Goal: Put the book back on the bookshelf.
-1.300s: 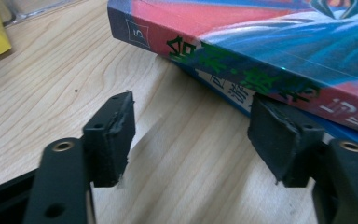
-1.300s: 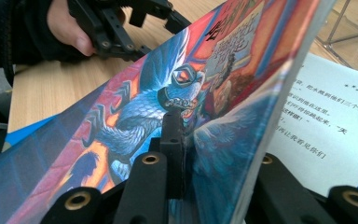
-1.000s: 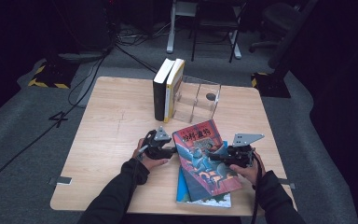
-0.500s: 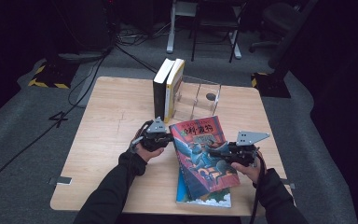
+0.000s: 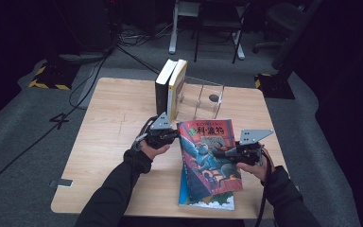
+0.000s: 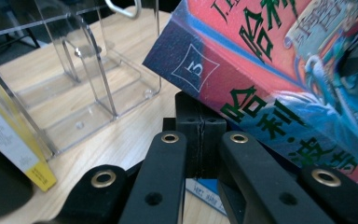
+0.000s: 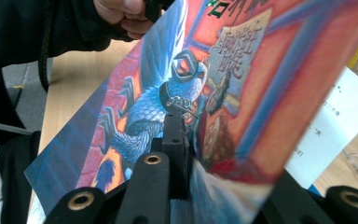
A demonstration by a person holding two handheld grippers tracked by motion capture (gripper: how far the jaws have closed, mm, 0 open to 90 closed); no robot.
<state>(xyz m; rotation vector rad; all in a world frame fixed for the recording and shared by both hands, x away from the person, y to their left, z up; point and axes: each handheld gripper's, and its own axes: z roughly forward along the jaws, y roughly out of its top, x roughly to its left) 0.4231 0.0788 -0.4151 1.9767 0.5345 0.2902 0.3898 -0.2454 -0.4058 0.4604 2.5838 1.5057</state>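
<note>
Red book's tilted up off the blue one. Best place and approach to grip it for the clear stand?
Grip the red book by its long edges, from the sides. It is tilted up off the blue book, so both edges are exposed. The right gripper already pinches the right edge across its thickness; the left gripper, jaws shut, sits under the spine side. The spine is broad and flat.

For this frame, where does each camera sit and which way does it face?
High view: above the person's side, looking forward and down on the table; both forearms, the left gripper and the right gripper show.
Left gripper view: rides the left gripper, facing the red book spine and the clear stand; its fingers are shut.
Right gripper view: rides the right gripper, fingers shut on the book's cover; the other hand shows beyond.
All three share the red book.
</note>
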